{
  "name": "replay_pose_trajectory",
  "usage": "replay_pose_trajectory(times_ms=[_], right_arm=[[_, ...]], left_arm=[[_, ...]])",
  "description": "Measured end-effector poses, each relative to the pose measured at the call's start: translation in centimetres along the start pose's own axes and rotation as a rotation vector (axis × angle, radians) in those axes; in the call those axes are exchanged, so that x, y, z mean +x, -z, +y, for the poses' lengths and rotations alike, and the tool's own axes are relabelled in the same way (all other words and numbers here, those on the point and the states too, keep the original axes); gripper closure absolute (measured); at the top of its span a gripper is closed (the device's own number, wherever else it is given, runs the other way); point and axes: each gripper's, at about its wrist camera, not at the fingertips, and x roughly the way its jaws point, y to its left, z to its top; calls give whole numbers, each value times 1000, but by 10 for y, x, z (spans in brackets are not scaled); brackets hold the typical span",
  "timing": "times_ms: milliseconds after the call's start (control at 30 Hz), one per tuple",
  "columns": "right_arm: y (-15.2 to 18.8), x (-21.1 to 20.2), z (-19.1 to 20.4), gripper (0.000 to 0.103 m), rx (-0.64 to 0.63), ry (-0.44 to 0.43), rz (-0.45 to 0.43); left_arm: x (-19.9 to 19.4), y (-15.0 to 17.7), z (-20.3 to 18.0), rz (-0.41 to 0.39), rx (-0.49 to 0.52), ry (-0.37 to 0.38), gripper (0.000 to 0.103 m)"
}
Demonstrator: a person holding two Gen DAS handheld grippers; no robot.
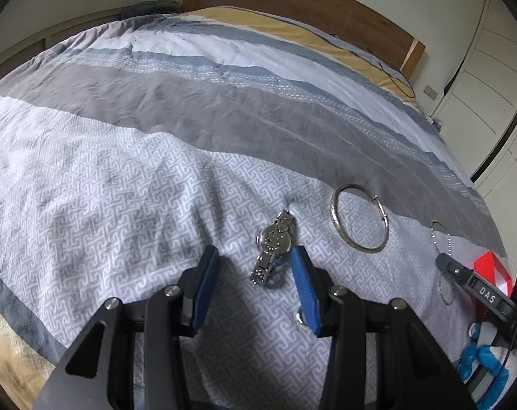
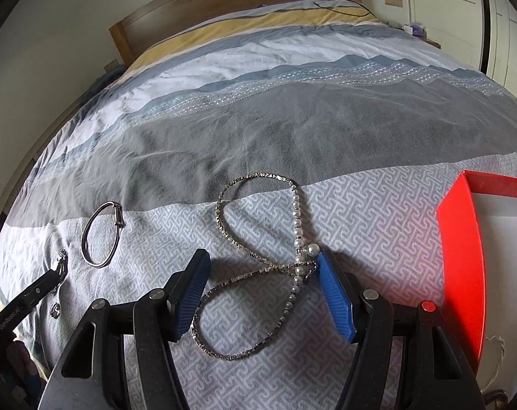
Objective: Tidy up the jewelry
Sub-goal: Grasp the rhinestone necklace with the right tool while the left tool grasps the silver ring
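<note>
On the striped bedspread, the right gripper, jaws wide, straddles the pearl-and-chain necklace, its loops running toward 12 o'clock, while the left gripper, equally wide, frames the watch.

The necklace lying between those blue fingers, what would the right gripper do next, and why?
Probably close. The right gripper is open and straddles the necklace where chain and pearls cross on the bedspread. The red box waits beside it, likely the destination.
</note>
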Motion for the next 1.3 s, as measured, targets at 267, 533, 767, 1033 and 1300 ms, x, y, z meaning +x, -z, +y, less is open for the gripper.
replay_pose_trajectory(times_ms=[267,533,767,1033,1300], right_arm=[[4,-1,-2,37,2,-15,-14],[7,0,0,36,-7,-13,-22],[7,0,1,36,-6,-14,-27],[8,-1,-2,42,0,-17,-38],[8,0,-5,64,9,-24,-41]], left_arm=[[-7,8,-2,-5,29,9,61],[-2,5,-8,3,44,-11,61],[-9,19,-23,34,71,18,61],[-4,28,-40,40,141,10,69],[-3,30,-44,43,155,44,84]])
